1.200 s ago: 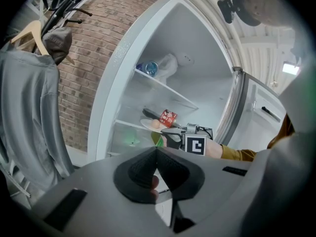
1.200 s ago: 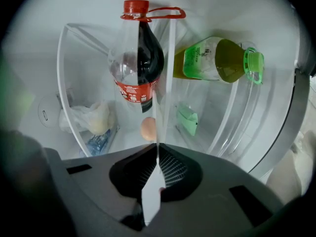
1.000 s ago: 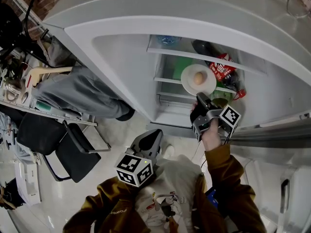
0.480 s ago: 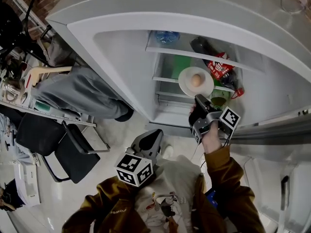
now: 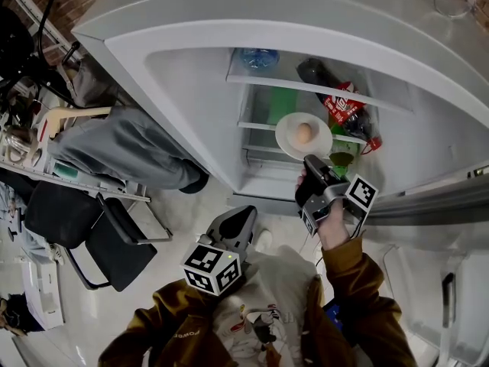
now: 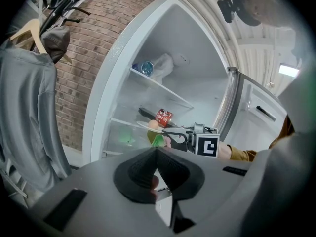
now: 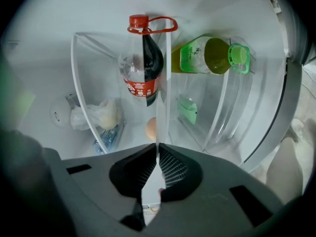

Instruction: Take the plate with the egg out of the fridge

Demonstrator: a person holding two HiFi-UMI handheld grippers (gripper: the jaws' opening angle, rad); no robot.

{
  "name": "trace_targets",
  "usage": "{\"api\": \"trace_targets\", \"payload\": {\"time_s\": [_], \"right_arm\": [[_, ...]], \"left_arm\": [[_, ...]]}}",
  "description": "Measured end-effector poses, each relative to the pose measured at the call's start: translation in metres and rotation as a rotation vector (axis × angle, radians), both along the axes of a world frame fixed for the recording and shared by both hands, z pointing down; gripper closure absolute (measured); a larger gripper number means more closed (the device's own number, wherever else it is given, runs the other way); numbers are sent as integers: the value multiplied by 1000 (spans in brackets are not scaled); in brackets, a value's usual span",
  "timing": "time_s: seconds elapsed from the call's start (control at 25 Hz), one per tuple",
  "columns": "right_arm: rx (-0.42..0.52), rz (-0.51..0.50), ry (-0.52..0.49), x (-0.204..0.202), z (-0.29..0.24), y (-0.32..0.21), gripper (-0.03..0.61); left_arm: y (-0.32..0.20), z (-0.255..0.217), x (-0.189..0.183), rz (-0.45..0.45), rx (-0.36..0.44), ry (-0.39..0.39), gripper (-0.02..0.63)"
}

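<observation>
A white plate (image 5: 289, 132) carrying a brown egg (image 5: 304, 133) is at the front of the open fridge (image 5: 183, 90), level with the middle shelf. My right gripper (image 5: 309, 160) is shut on the plate's near rim. In the right gripper view the plate (image 7: 165, 83) shows edge-on as a thin white line rising from the closed jaws (image 7: 158, 151), with the egg (image 7: 151, 128) just left of it. My left gripper (image 5: 240, 214) hangs low by my chest, away from the fridge, shut with nothing in it (image 6: 156, 153).
A cola bottle (image 7: 143, 65) and a green bottle (image 7: 207, 56) lie on the shelves behind the plate. A white bag (image 7: 96, 116) sits deeper inside. The fridge door (image 5: 428, 205) stands open at right. A black chair (image 5: 114, 239) and hanging grey clothing (image 5: 122, 147) are at left.
The right gripper, with the plate and egg, has drawn slightly left and toward me, away from the bottles. The left gripper has stayed in place.
</observation>
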State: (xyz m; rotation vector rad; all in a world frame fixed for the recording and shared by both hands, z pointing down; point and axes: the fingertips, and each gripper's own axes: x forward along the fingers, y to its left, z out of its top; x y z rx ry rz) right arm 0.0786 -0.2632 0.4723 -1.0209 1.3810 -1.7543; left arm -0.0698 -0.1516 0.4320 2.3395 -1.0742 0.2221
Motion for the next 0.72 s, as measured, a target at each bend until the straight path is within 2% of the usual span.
{"api": "trace_targets", "payload": {"time_s": [0.72], "right_arm": [[117,-75,4,-8,-28,23,559]], "left_arm": [[4,5,7,-3,-10,-4,606]]}}
